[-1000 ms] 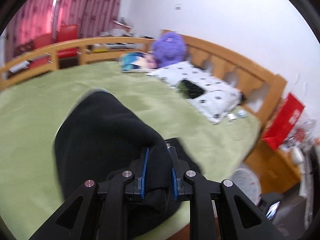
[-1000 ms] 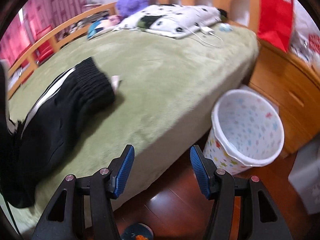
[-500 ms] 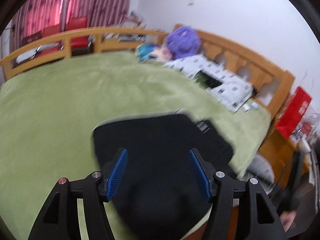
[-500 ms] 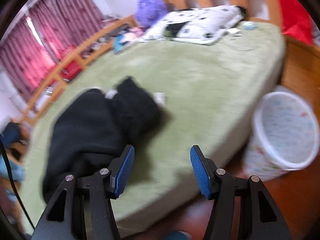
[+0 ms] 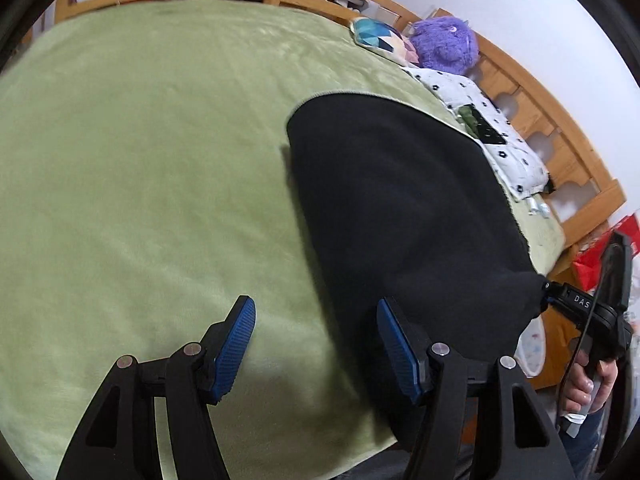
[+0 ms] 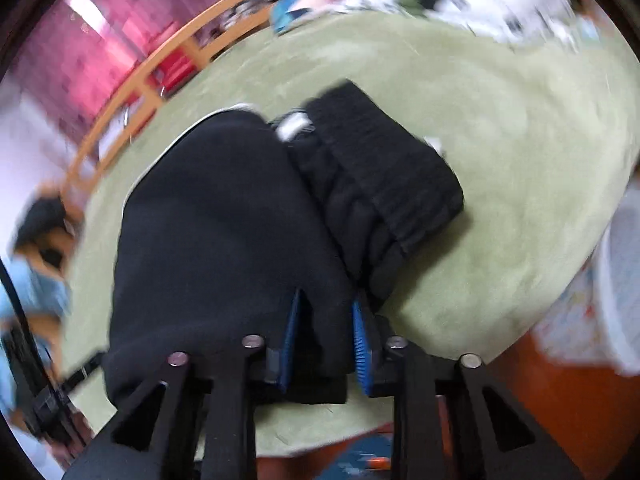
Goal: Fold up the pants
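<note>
Black pants (image 5: 400,200) lie folded over on the green bed blanket (image 5: 140,160). In the right wrist view the pants (image 6: 224,240) show a ribbed waistband (image 6: 380,168) to the right of the folded part. My left gripper (image 5: 316,344) is open and empty, just above the blanket at the pants' left edge. My right gripper (image 6: 326,332) is shut on the near edge of the pants; it also shows in the left wrist view (image 5: 576,304) at the pants' right corner.
A spotted pillow (image 5: 480,120), a purple plush toy (image 5: 444,44) and a patterned cushion (image 5: 376,34) lie at the bed's head. A wooden rail (image 5: 540,92) runs round the bed. A white patterned bin (image 6: 616,280) stands on the floor by the bed.
My left gripper let go of the pants and opened, then lowered toward the blanket. My right gripper moved in to the pants and shut on their near edge.
</note>
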